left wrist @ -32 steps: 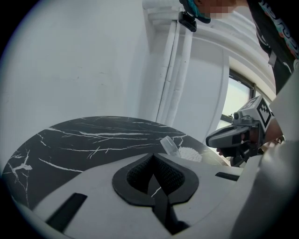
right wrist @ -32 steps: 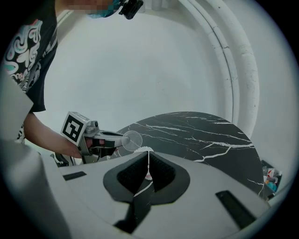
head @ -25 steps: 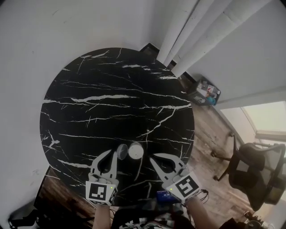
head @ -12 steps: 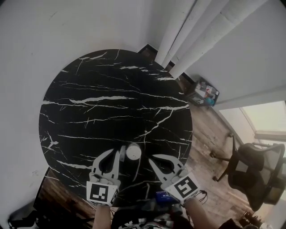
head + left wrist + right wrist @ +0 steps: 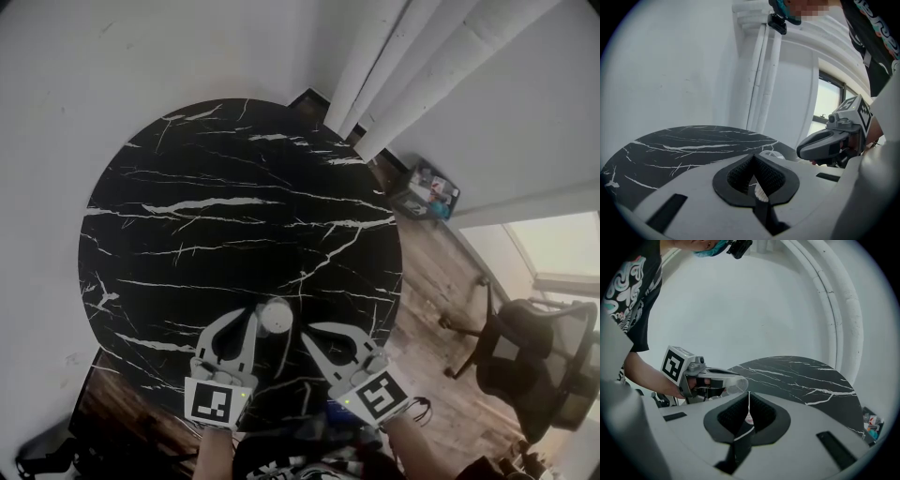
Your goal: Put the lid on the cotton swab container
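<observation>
My left gripper (image 5: 255, 314) is shut on the clear cotton swab container (image 5: 277, 317), which shows white from above, over the near edge of the round black marble table (image 5: 234, 206). In the right gripper view the container (image 5: 733, 384) sticks out past the left gripper's tips. My right gripper (image 5: 307, 331) is just right of it, jaws together. A thin clear piece, seen edge-on, sits in the seam of my right gripper (image 5: 749, 397); it looks like the lid (image 5: 749, 409). Between the pads of my left gripper (image 5: 753, 158) something white (image 5: 760, 190) is pinched.
White pipes (image 5: 403, 66) run down the wall behind the table. A small box of items (image 5: 433, 192) lies on the wooden floor to the right. A black office chair (image 5: 530, 361) stands at the far right.
Both grippers have drawn a little closer together. The container has shifted slightly left, toward the left gripper's tips.
</observation>
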